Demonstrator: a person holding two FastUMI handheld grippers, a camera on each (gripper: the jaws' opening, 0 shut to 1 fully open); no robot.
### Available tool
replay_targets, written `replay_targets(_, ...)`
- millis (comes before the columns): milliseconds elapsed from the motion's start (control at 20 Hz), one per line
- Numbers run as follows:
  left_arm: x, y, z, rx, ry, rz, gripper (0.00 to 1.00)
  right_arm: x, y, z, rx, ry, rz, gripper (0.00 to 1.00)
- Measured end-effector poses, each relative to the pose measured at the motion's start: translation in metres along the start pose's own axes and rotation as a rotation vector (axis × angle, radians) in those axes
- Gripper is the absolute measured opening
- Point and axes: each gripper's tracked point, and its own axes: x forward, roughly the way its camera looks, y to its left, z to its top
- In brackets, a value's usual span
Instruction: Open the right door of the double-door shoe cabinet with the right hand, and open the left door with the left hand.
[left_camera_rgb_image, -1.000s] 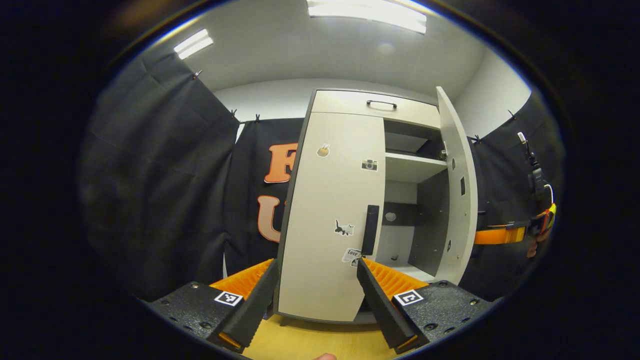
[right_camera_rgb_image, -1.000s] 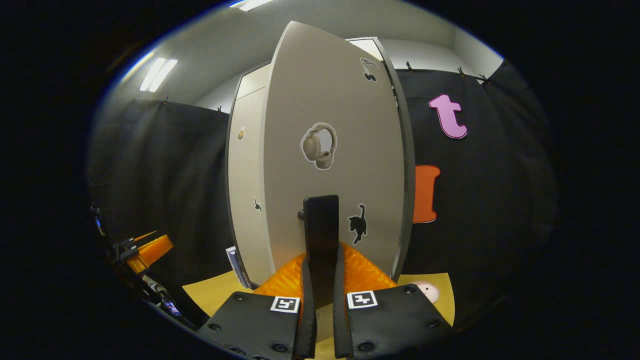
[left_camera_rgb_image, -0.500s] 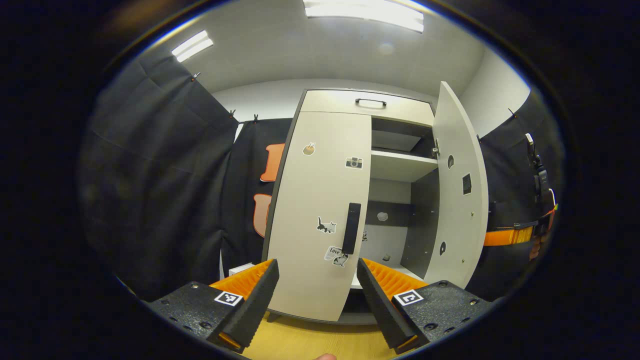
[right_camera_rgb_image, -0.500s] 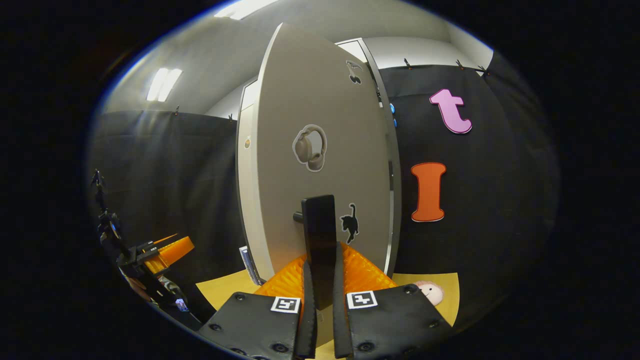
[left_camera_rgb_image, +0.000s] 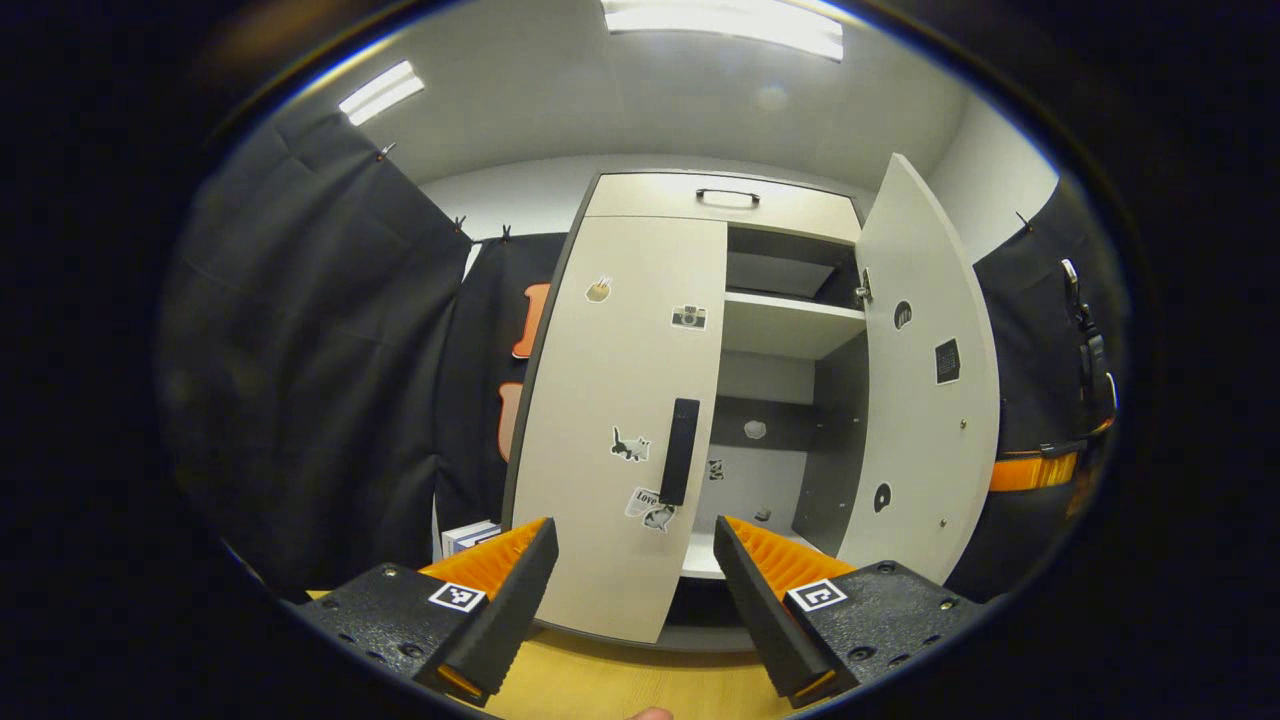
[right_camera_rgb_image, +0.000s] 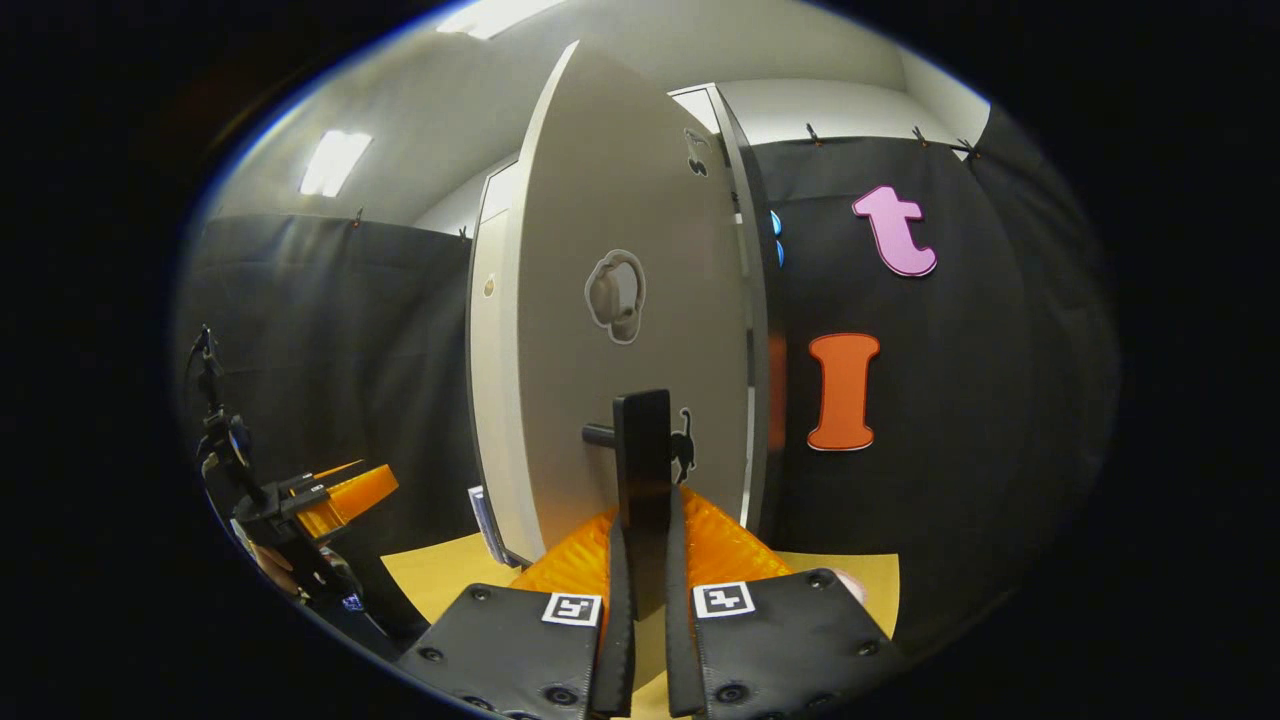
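Right gripper (right_camera_rgb_image: 640, 560) at six o'clock, both fingers closed against the black vertical handle (right_camera_rgb_image: 643, 470) of the pale right door (right_camera_rgb_image: 625, 350), which stands swung open at centre. At eight o'clock, farther off, the left gripper (right_camera_rgb_image: 340, 490) above a wooden floor (right_camera_rgb_image: 440, 575).

Ceiling lights (left_camera_rgb_image: 722, 20) glow above; small boxes (left_camera_rgb_image: 468, 535) sit on the floor.

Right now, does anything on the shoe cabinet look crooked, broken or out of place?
Nothing stands out. The pale right door stands swung open with the right gripper shut on its black bar handle; the pale left door is closed, and the left gripper is open before it.
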Motion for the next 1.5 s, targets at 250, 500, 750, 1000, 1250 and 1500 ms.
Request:
replay_targets(250,0.002,-0.010,0.000,0.006,0.000,-0.013,0.95,-0.001,-0.027,0.002,-0.043,-0.019,-0.101,0.20)
replay_targets(500,0.003,-0.020,-0.003,-0.005,0.014,-0.040,0.94,-0.004,-0.029,0.002,-0.061,-0.021,-0.105,0.15)
replay_targets(750,0.006,-0.020,0.004,-0.003,0.015,-0.061,0.94,-0.004,-0.026,0.004,-0.011,-0.042,-0.119,0.15)
replay_targets(1000,0.027,-0.024,0.018,0.017,0.009,-0.085,0.94,-0.014,-0.027,0.000,-0.035,-0.046,-0.146,0.14)
replay_targets(1250,0.075,-0.033,0.020,0.027,0.004,-0.111,0.94,-0.035,-0.031,-0.005,-0.011,-0.035,-0.172,0.15)
replay_targets(1500,0.138,-0.029,0.016,0.053,-0.010,-0.085,0.94,-0.056,-0.042,0.000,0.021,-0.095,-0.237,0.62)
